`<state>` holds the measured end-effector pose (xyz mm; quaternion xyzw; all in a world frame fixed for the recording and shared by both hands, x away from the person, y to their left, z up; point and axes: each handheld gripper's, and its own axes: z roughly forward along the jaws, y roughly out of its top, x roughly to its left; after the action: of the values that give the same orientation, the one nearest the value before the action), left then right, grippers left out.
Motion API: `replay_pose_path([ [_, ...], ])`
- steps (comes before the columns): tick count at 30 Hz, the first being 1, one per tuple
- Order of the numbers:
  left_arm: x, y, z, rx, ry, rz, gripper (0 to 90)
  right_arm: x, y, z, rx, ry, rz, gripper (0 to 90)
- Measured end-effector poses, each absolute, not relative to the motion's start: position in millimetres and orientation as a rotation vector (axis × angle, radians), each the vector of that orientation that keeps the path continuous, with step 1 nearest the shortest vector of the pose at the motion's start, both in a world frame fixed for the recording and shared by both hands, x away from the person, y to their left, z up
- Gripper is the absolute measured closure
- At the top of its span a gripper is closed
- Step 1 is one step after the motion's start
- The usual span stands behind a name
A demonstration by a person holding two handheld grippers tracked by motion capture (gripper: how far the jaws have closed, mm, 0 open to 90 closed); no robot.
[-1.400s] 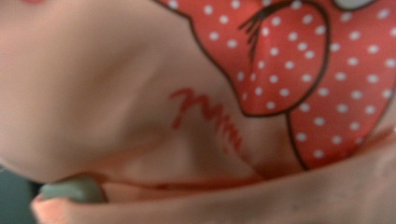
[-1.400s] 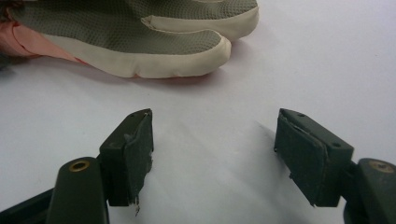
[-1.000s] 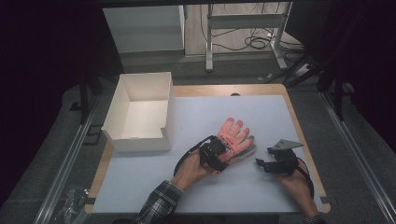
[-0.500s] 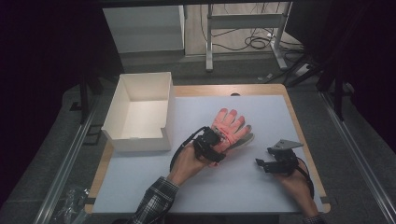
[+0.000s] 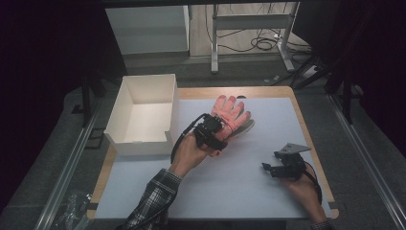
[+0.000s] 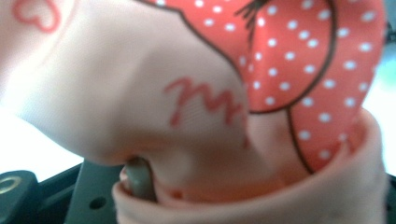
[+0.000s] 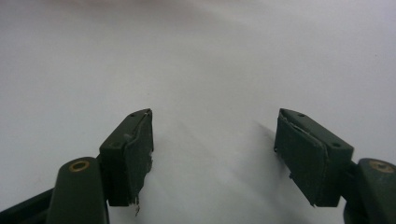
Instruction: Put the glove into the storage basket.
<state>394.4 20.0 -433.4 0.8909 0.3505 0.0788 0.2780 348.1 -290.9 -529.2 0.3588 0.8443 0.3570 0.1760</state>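
The left gripper (image 5: 214,128) reaches forward on an outstretched arm, jaws clamped; the right gripper (image 7: 212,154) sits low, jaws apart.

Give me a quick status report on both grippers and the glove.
Left gripper shut on glove, lifting its cuff. Right gripper open, idle. White box alongside, nothing blocking.

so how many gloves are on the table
1 pink glove, mid-table right of the white box, its cuff at the left gripper. A grey edge beneath it may be a second.
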Motion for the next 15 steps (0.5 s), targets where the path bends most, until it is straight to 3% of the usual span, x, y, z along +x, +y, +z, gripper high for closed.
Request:
replay_pose_path([
  [15, 423, 55, -392, 2.332, 1.086, 0.255, 43.1, 348, -291, -530, 1.013, 2.389, 1.014, 28.4],
])
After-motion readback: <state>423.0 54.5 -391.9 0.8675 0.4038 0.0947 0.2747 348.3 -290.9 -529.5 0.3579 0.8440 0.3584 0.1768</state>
